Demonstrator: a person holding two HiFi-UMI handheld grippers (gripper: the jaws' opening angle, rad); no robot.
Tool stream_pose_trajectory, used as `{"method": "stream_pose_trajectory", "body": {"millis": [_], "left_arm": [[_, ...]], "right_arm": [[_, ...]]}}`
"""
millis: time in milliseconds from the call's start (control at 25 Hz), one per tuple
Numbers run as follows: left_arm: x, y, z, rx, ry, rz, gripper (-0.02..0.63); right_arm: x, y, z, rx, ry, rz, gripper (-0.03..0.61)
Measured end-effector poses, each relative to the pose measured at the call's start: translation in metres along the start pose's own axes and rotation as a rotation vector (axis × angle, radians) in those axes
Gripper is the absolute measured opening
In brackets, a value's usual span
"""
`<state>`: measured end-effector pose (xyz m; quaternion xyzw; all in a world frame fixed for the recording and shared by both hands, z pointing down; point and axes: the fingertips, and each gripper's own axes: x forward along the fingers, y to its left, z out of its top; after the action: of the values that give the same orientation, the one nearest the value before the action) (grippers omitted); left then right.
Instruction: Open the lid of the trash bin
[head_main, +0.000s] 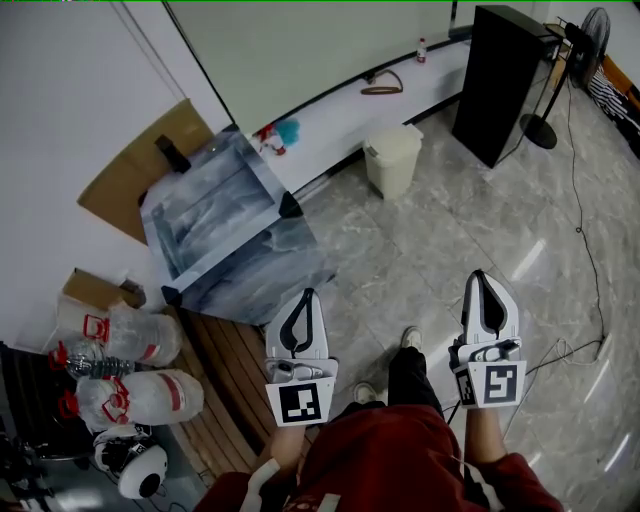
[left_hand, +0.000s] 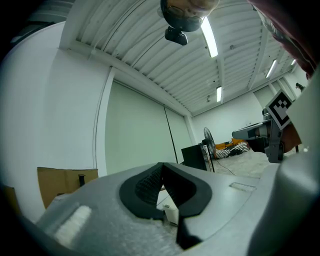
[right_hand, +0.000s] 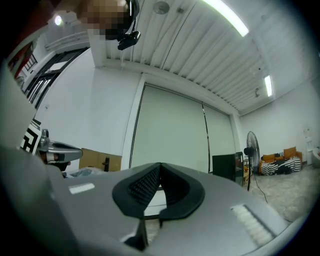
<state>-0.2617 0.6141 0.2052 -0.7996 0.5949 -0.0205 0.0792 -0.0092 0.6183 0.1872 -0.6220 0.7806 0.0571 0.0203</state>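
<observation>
Progress, as we judge it, stands at nothing done yet. In the head view, the trash bin (head_main: 392, 158) stands on the floor (head_main: 450, 240) against a white ledge (head_main: 340, 115), and its lid (head_main: 393, 138) lies flat and shut on top. The left gripper (head_main: 303, 310) and the right gripper (head_main: 482, 290) are both well short of the bin, on our side of it, and neither touches it. A black cabinet (head_main: 500, 80) stands to the right of the bin, and a marbled table (head_main: 225, 225) stands to the left of the bin, nearer us. In the left gripper view, the jaws are pressed together with nothing held. A small white shape showing through the gap below the pads is probably the bin, far ahead. In the right gripper view, the jaws likewise meet, empty, and we cannot pick out the bin there. Everything remains, we reckon: walking up to the bin, getting a jaw under the lid's edge, and lifting the lid.
</observation>
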Motion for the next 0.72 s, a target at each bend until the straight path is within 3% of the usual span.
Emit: {"method": "stream_pose_trajectory", "body": {"millis": [720], "left_arm": [[0.174, -0.08, 0.002, 0.008, 0.024, -0.04, 0.005]], "right_arm": [[0.103, -0.149, -0.029, 0.042, 0.001, -0.028, 0.0]]}}
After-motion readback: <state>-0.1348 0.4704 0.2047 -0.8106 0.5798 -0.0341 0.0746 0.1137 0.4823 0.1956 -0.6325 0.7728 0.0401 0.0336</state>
